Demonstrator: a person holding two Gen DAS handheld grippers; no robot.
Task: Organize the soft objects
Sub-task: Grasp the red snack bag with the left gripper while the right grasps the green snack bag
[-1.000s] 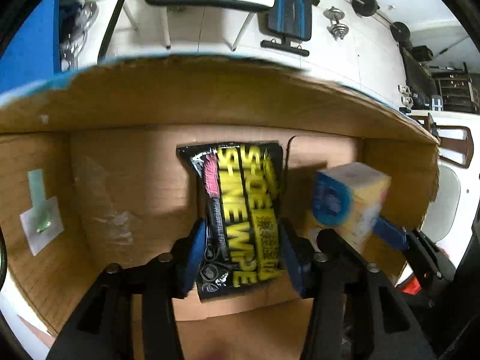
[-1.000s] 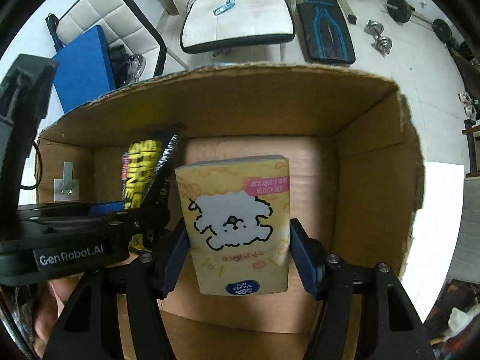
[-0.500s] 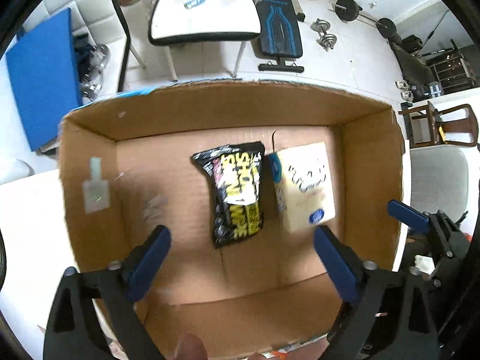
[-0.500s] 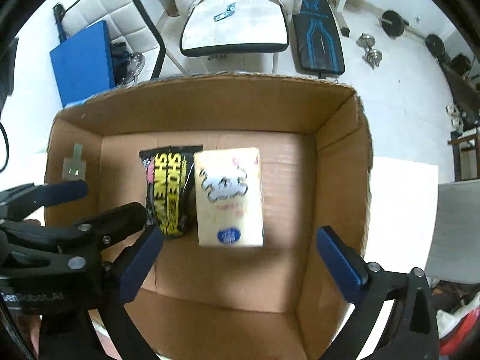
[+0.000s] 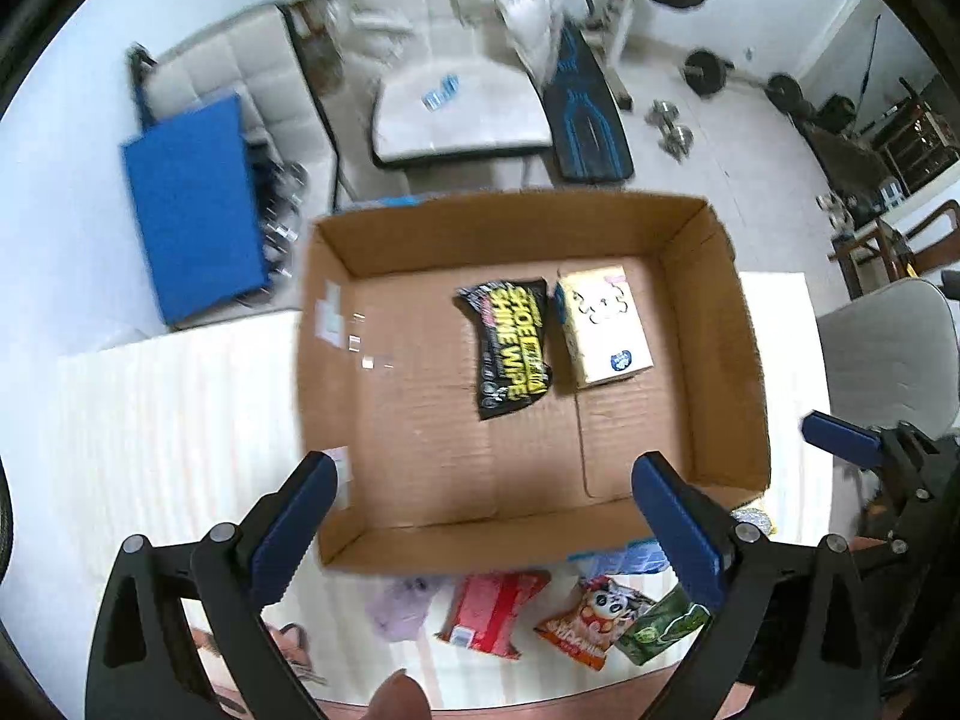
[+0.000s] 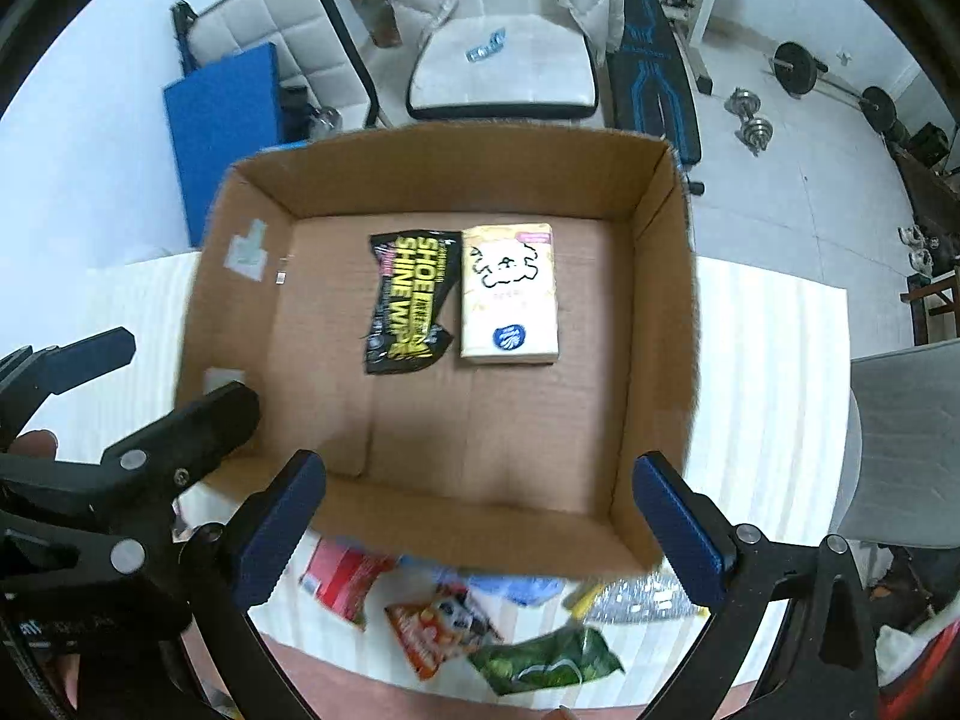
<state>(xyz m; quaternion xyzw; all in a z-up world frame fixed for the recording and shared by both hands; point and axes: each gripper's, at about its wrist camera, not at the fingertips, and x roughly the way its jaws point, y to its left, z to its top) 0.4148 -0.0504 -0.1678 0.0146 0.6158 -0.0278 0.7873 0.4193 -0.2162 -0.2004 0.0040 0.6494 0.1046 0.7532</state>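
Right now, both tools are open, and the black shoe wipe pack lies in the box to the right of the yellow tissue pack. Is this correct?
Not quite. The black shoe wipe pack lies to the left of the yellow tissue pack, side by side on the floor of the box, as the right wrist view shows. Both tools, left and right, are indeed open.

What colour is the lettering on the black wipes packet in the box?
Yellow, on the black wipes packet; the right wrist view shows it best.
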